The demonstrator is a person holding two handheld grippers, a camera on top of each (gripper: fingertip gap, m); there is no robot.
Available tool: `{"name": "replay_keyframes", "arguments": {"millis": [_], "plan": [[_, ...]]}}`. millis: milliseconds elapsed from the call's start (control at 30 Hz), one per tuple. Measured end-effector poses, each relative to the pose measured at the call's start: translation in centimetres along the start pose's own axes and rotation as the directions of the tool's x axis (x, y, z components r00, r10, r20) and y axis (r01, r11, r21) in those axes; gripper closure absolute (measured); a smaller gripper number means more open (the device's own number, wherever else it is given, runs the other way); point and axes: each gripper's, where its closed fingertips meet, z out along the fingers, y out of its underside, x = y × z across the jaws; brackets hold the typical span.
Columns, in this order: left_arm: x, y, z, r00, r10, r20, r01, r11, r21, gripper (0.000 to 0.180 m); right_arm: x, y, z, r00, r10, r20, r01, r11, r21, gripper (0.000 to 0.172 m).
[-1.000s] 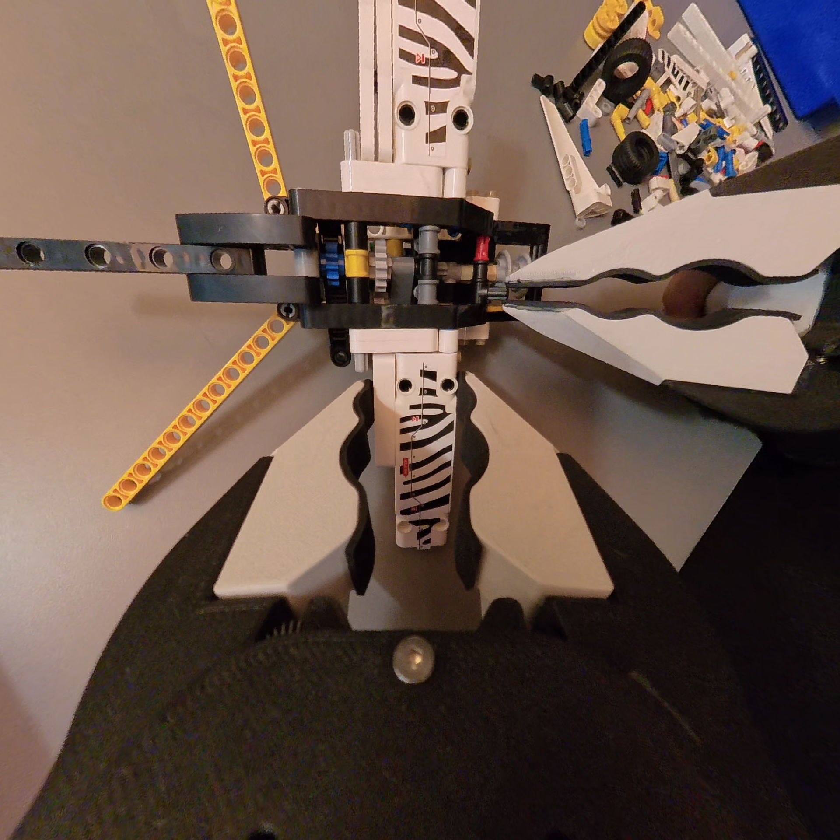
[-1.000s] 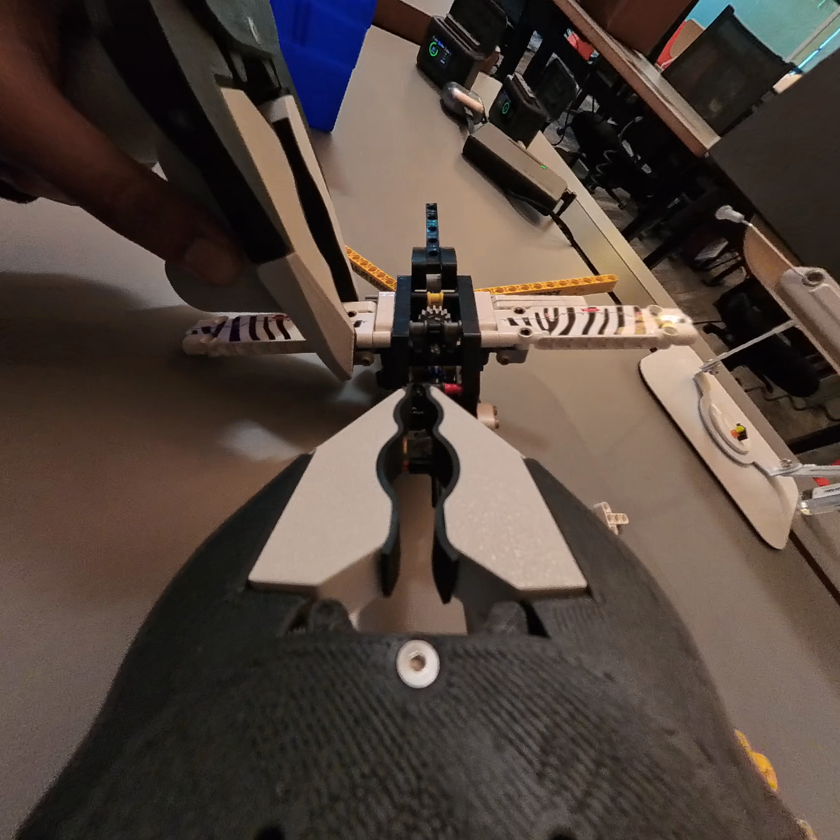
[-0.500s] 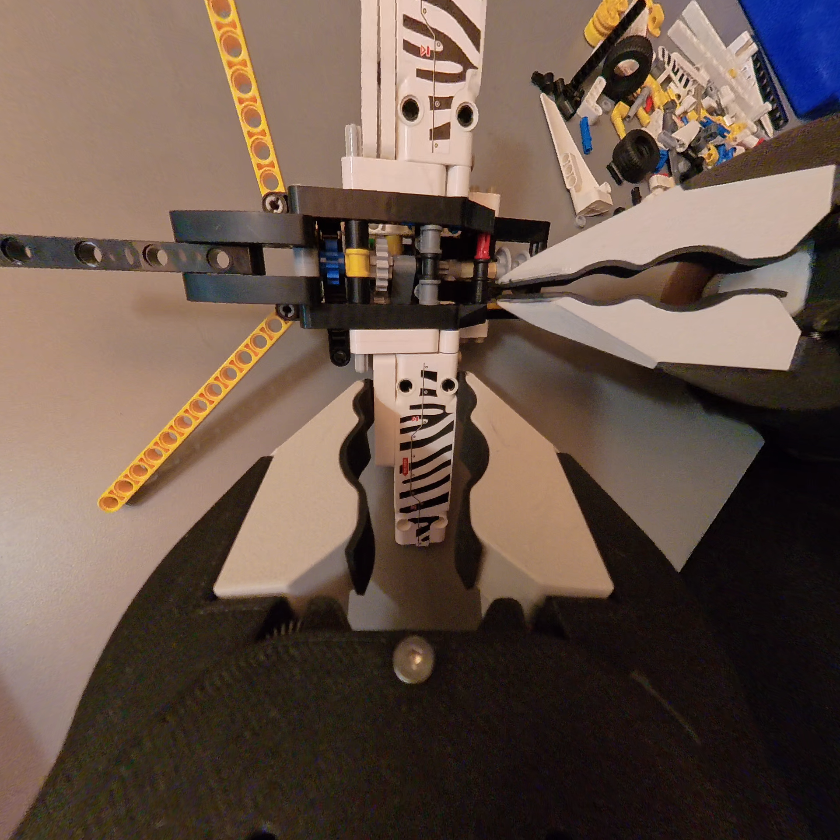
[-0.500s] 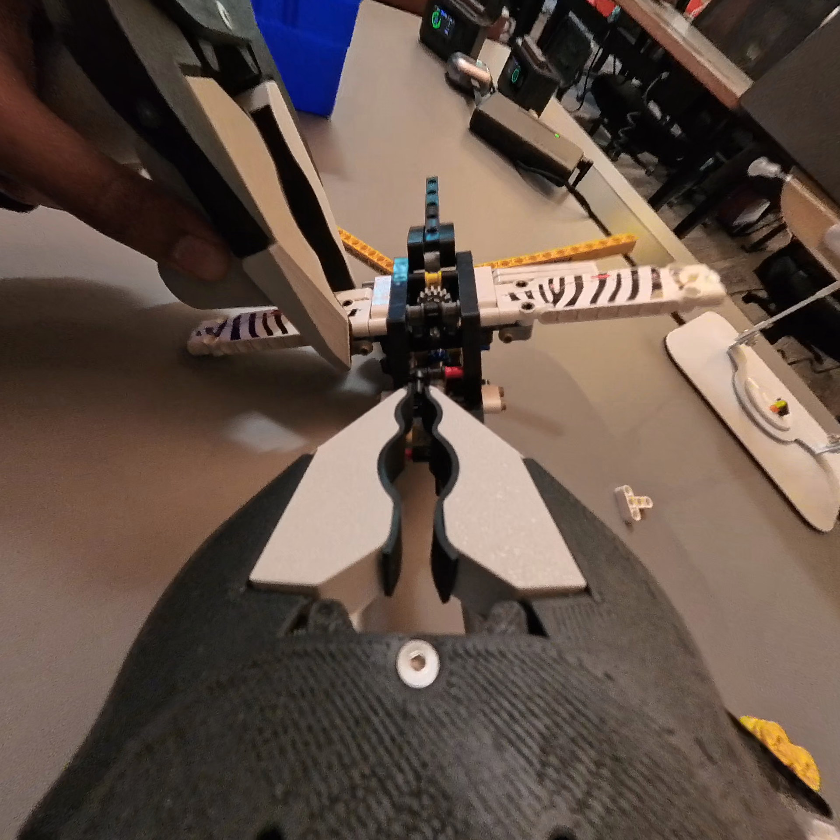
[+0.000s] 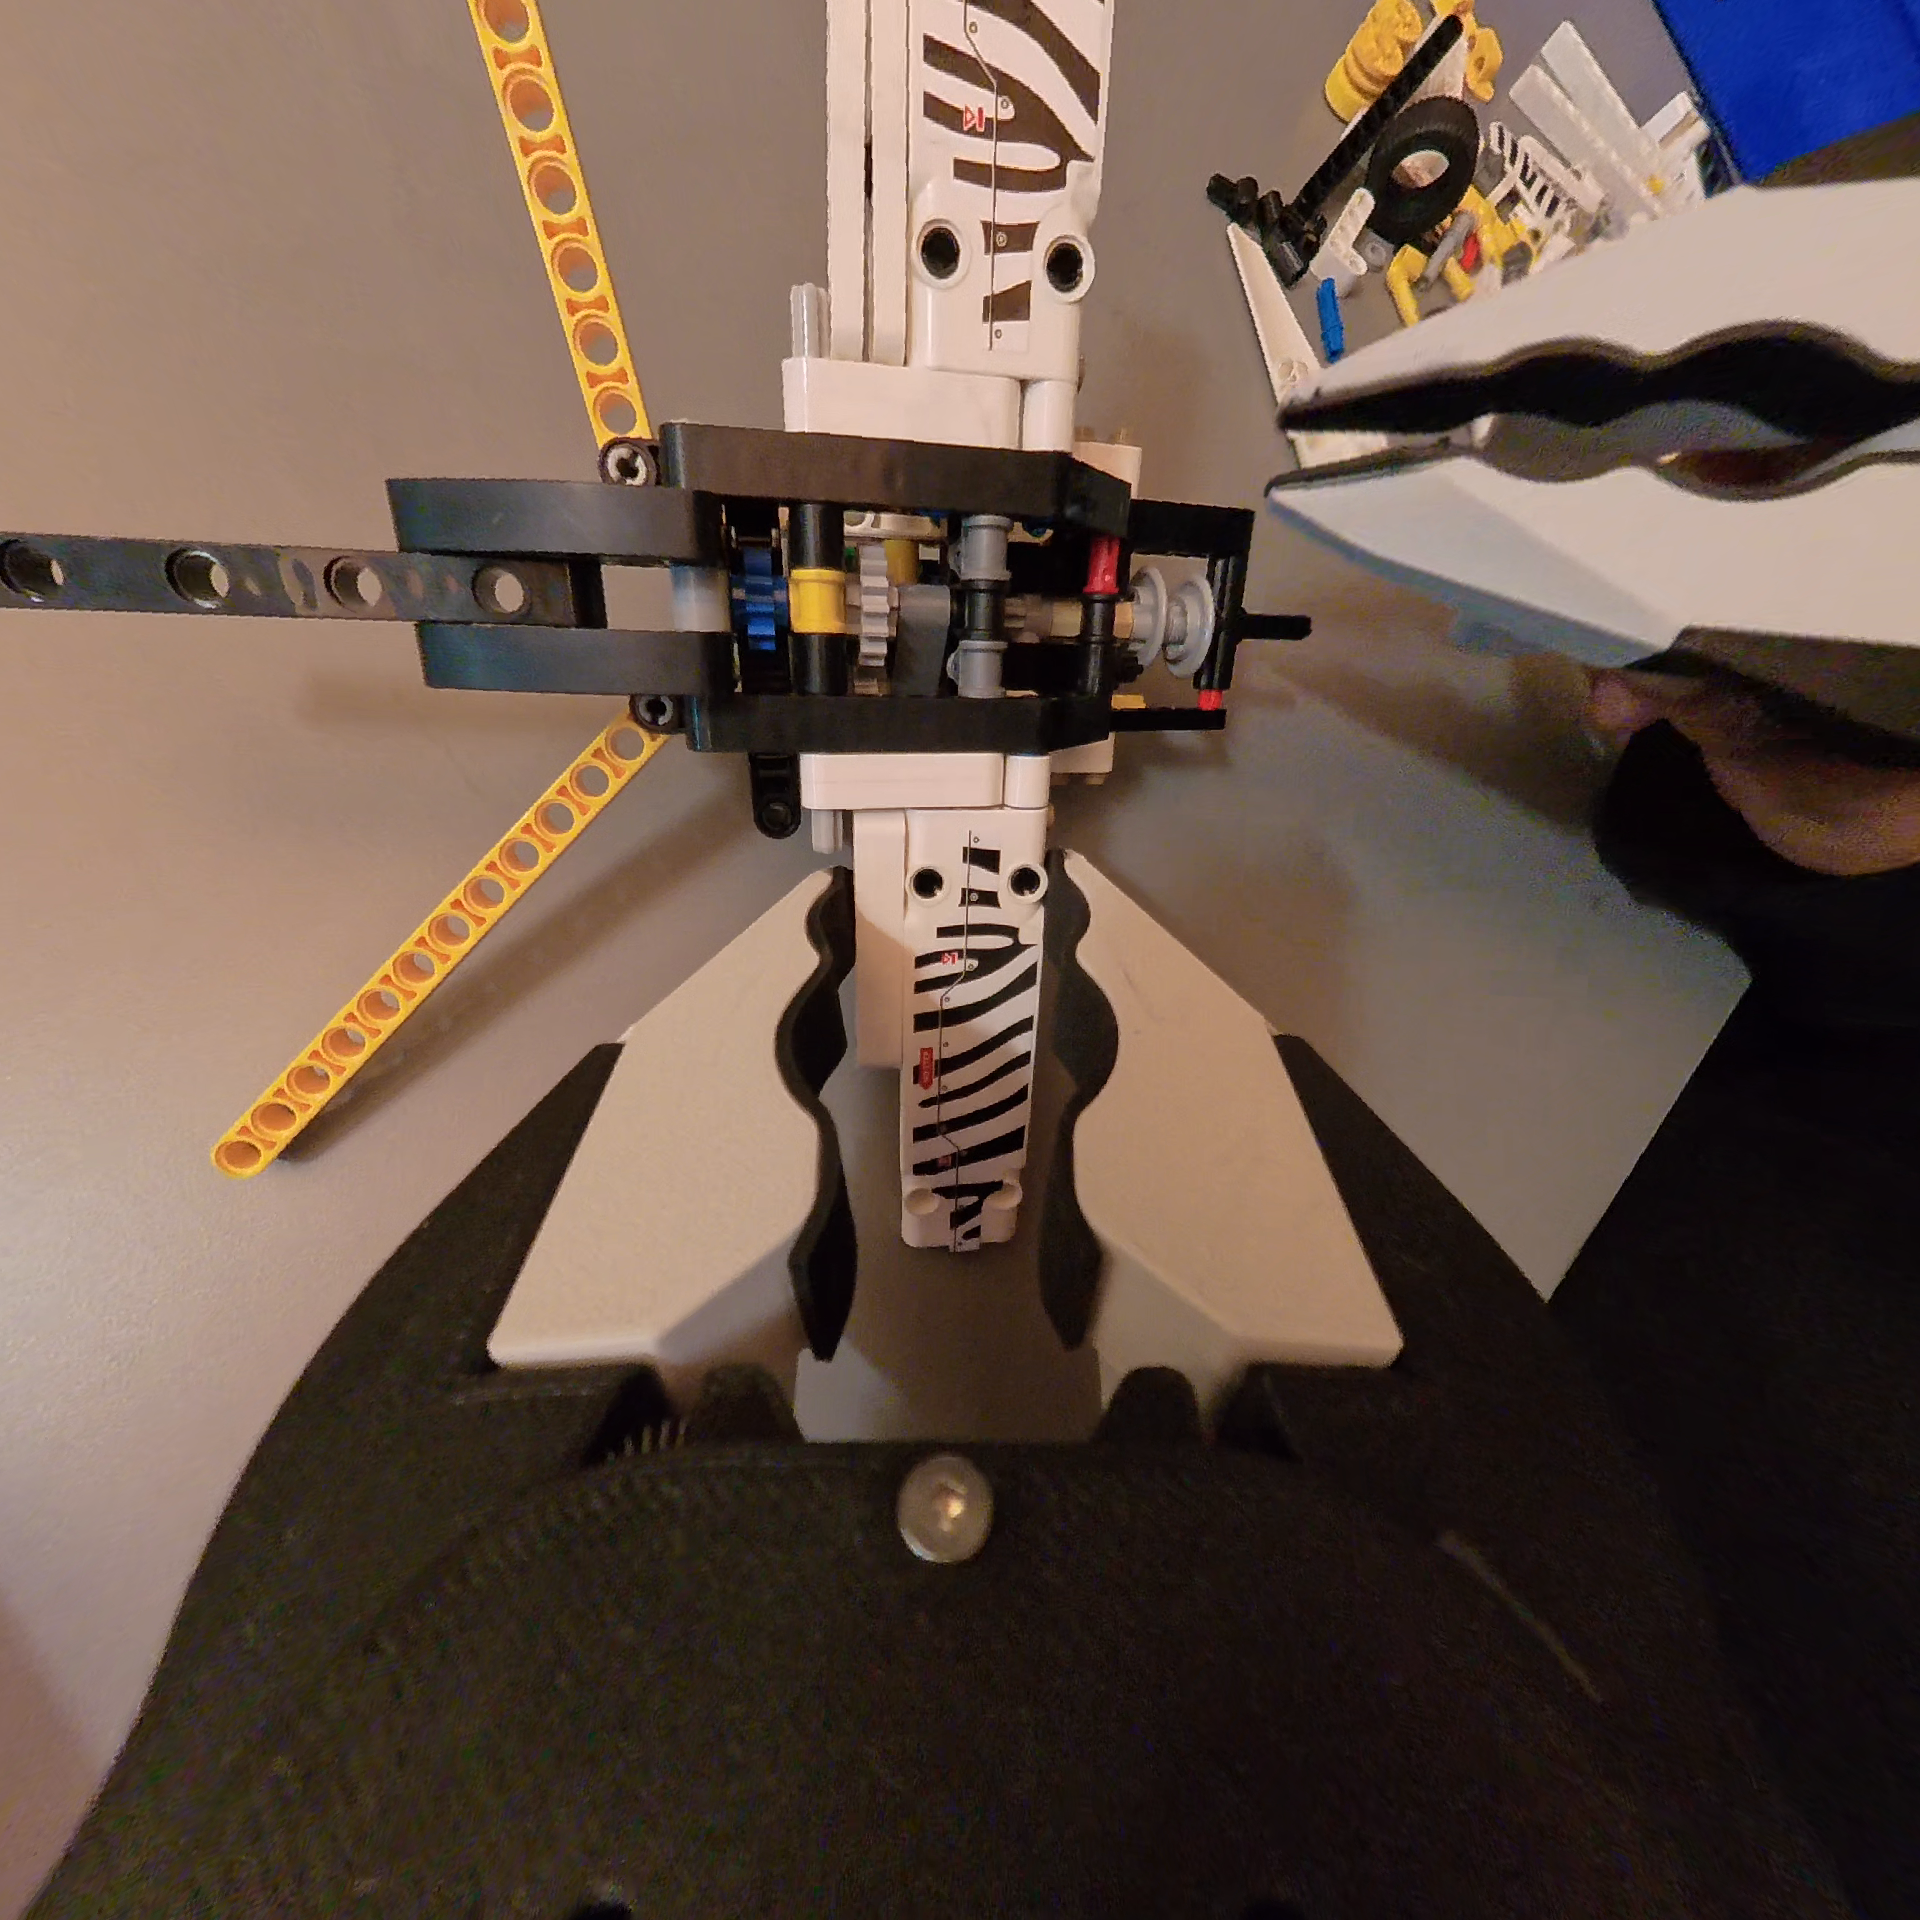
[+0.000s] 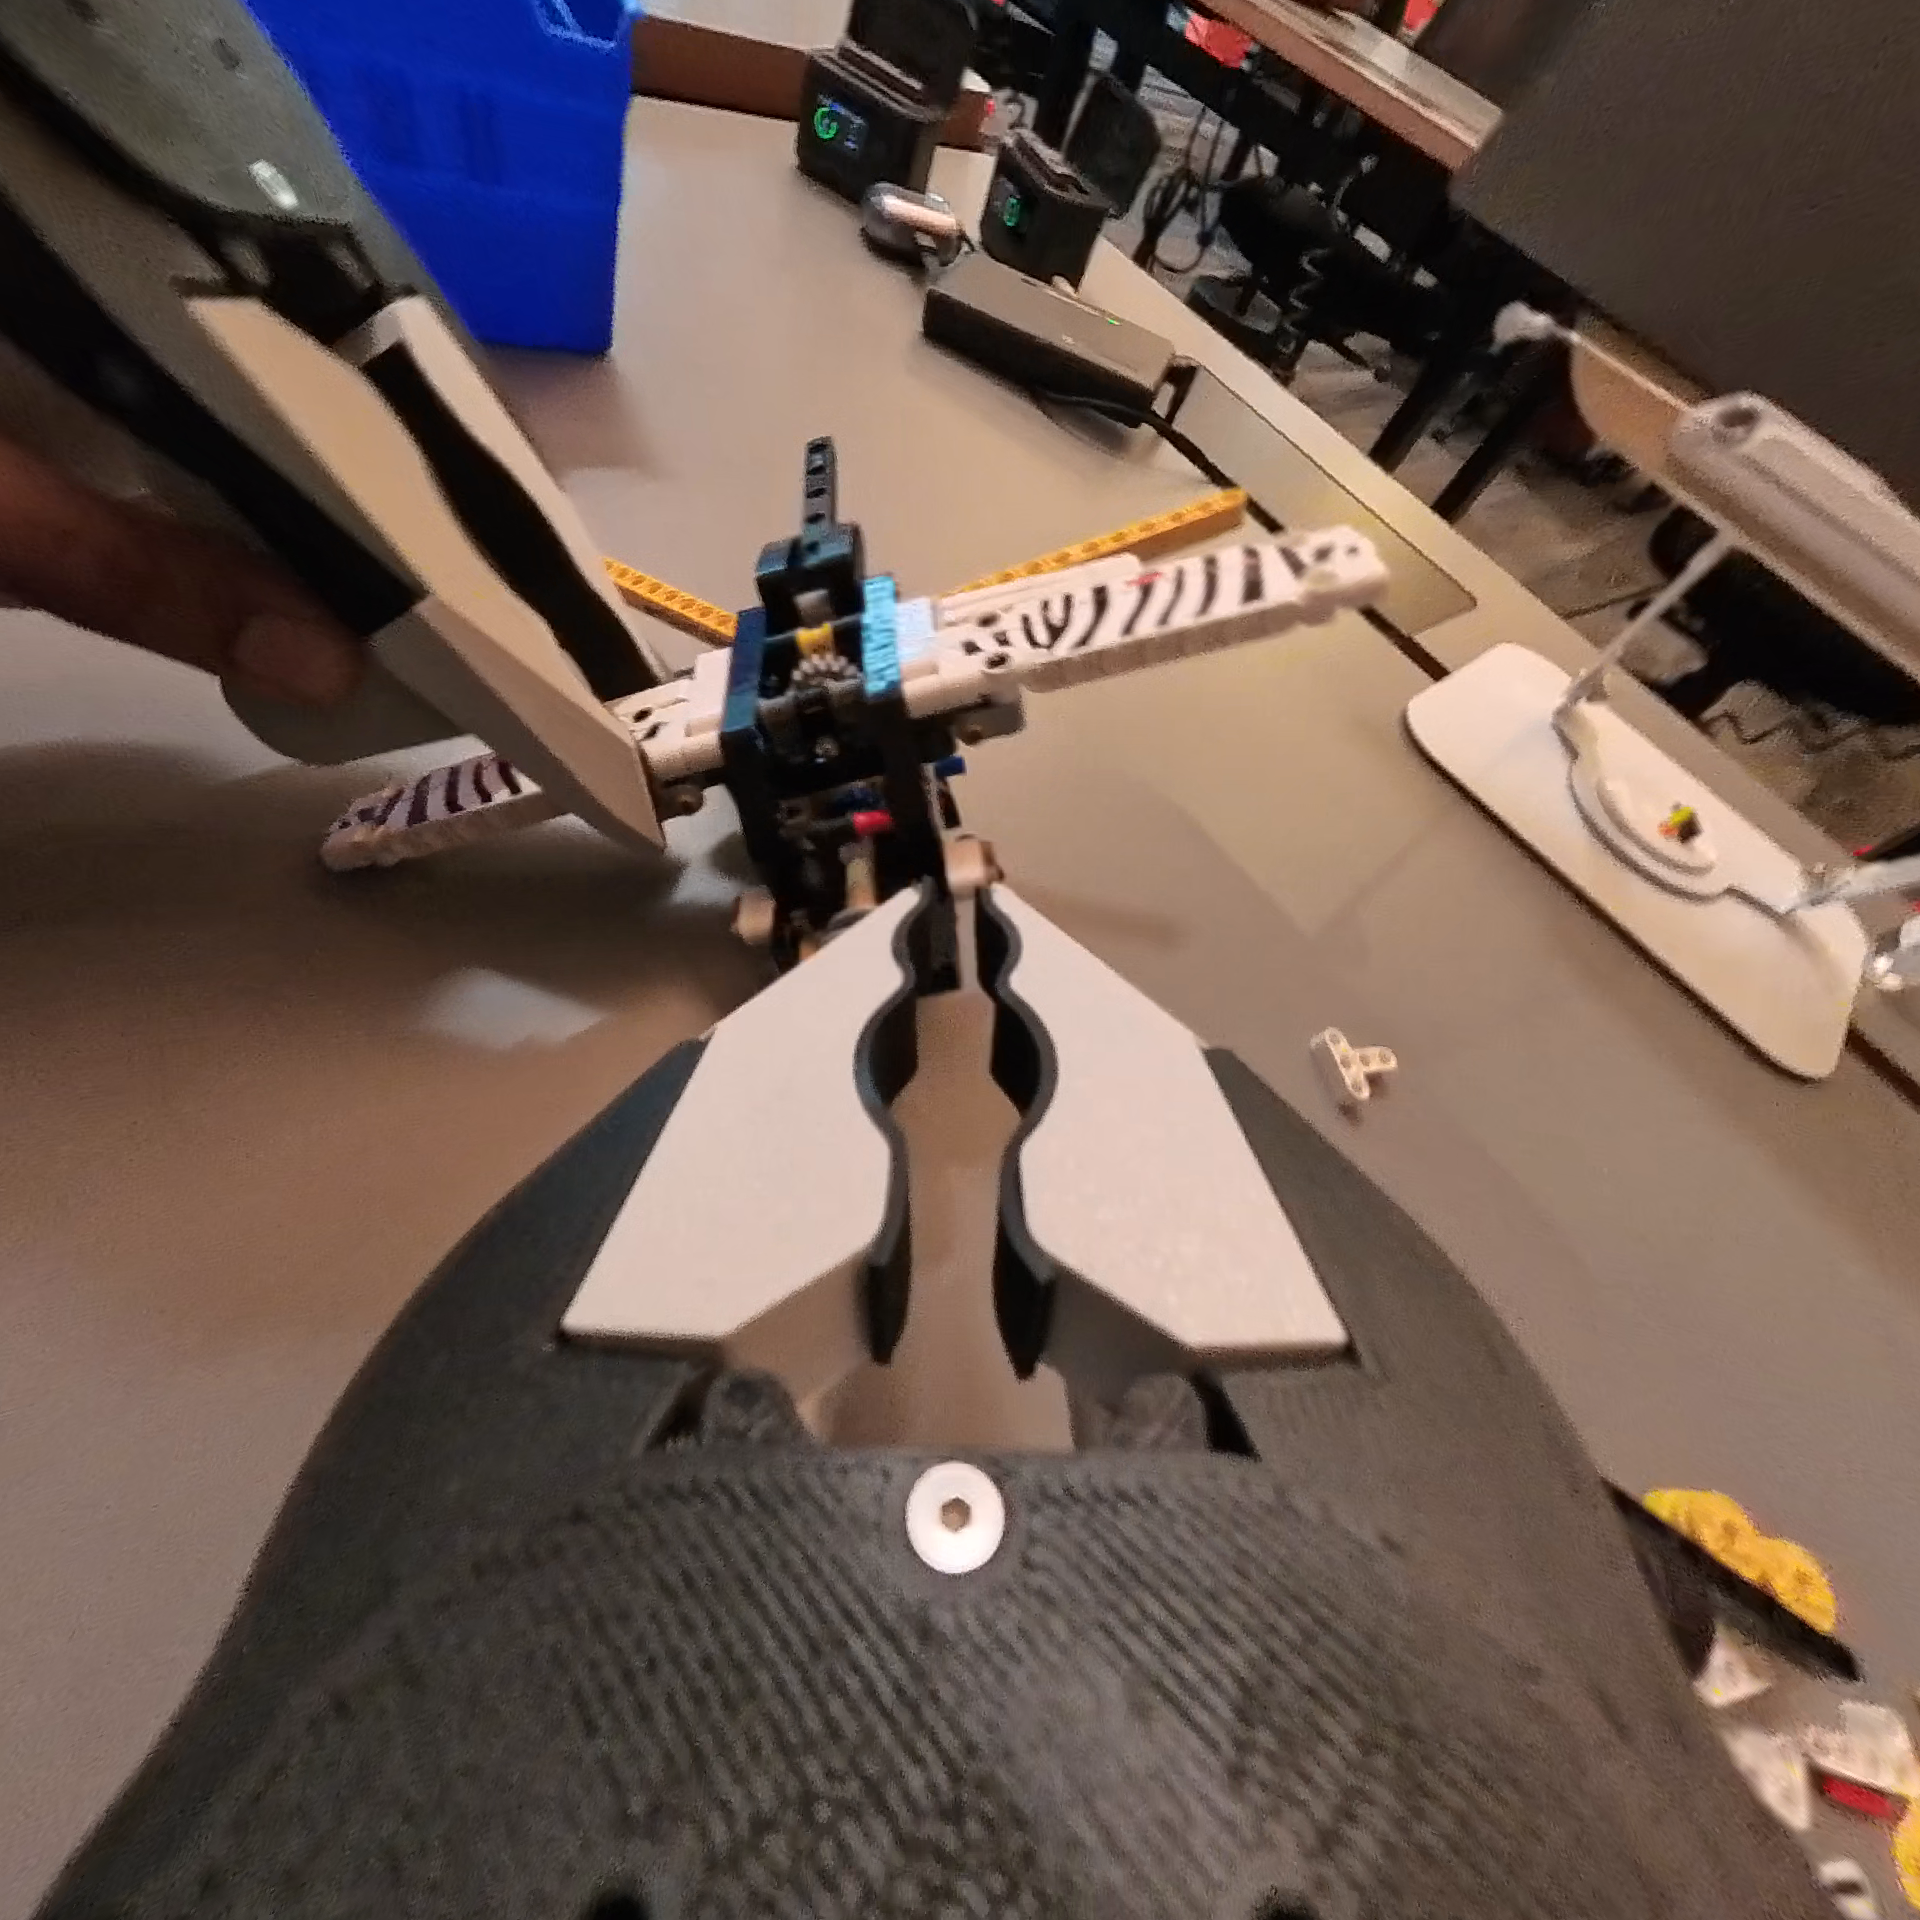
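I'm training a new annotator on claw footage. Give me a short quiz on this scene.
1. True or false: the left claw grips the zebra-striped panel of the brick model.
2. What colour are the long holed beams lying by the model? A red, B yellow, C green.
3. Fill in: in the left wrist view, the right claw is ____ the model (touching / apart from).
Key: 1 true; 2 B; 3 apart from.
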Motion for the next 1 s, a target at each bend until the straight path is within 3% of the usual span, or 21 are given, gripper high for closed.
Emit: {"name": "replay_keyframes", "arguments": {"millis": [133, 433, 700, 833, 1000], "plan": [[0.0, 0.0, 0.0, 1.0, -0.003, -0.008, 0.003, 1.0, 0.001, 0.144, 0.5, 0.5, -0.7, 0.998, 0.06, 0.018, -0.061, 0.998, 0.011, 0.161], [0.1, 0.0, 0.0, 1.0, -0.005, -0.012, 0.005, 1.0, 0.001, 0.144, -1.8, 1.4, 0.1, 0.994, -0.106, 0.029, 0.107, 0.993, -0.049, 0.156], [0.1, 0.0, 0.0, 1.0, -0.009, -0.02, 0.009, 1.0, 0.003, 0.143, -1.5, 1.8, -0.4, 0.994, -0.109, 0.011, 0.109, 0.992, -0.065, 0.156], [0.1, 0.0, 0.0, 1.0, -0.011, -0.023, 0.011, 1.0, 0.004, 0.143, -1.4, 2.6, -0.7, 0.999, -0.032, 0.02, 0.034, 0.997, -0.072, 0.156], [0.1, 0.1, 0.1, 1.0, -0.011, -0.022, 0.011, 1.0, 0.002, 0.143, -1.1, 2.4, -0.9, 0.973, 0.211, 0.096, -0.208, 0.977, -0.04, 0.151]]}}
